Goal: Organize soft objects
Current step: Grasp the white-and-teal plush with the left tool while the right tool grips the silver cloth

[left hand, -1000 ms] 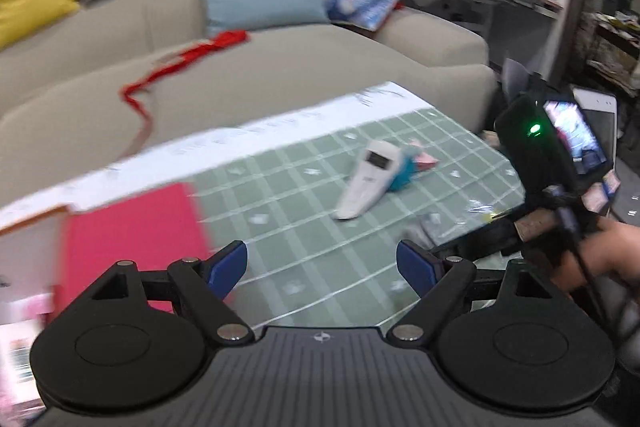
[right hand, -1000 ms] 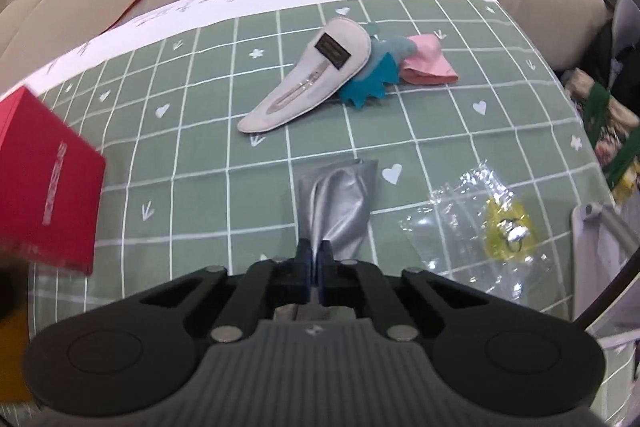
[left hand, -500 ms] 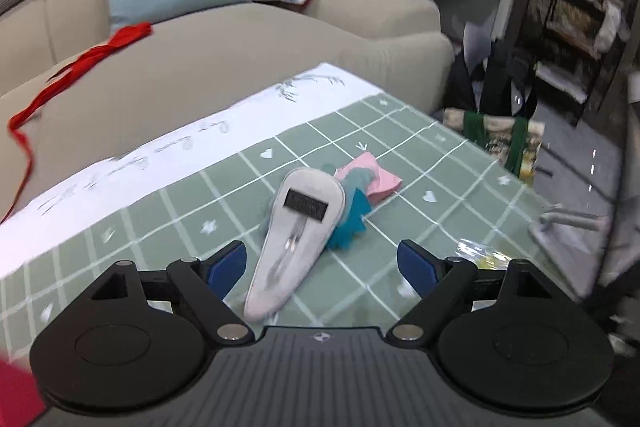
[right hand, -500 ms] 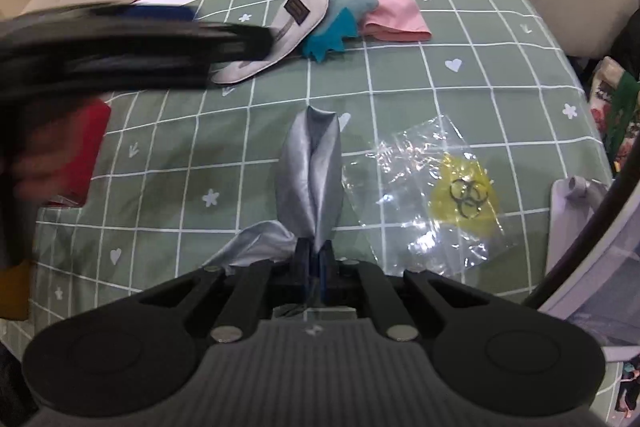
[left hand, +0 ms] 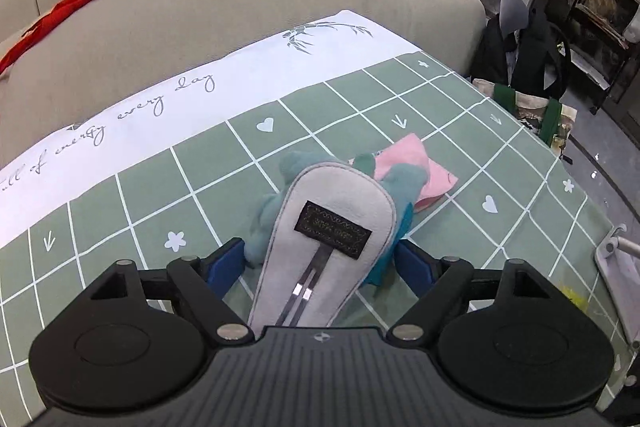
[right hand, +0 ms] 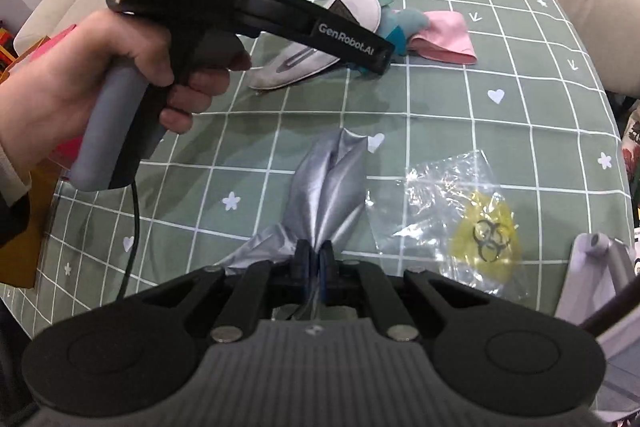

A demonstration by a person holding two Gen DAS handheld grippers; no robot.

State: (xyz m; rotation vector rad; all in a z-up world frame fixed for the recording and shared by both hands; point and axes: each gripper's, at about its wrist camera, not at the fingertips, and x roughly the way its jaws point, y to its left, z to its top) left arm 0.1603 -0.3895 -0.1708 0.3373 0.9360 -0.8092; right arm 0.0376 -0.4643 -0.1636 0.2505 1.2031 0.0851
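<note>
On the green checked tablecloth (left hand: 152, 187) a grey felt pouch (left hand: 332, 239) with a dark label lies on top of a teal plush toy (left hand: 268, 215). A pink cloth (left hand: 416, 171) lies just behind them. My left gripper (left hand: 320, 259) is open, low over the table, with a blue pad on each side of the pouch's wide end. In the right wrist view a hand holds that left gripper (right hand: 380, 57) over the pouch (right hand: 352, 11). My right gripper (right hand: 314, 259) is shut on a bunched silver cloth (right hand: 328, 187) that trails forward on the table.
A clear plastic bag (right hand: 460, 215) with a yellow patch lies right of the silver cloth. A pale stand (right hand: 600, 267) sits at the table's right edge and a red box (right hand: 60, 39) at its left. Behind the table is a beige sofa (left hand: 240, 7) with a red ribbon (left hand: 72, 3).
My left gripper swept right and down across the table and now straddles the grey pouch. The right gripper kept its grip and drew the silver cloth a little nearer.
</note>
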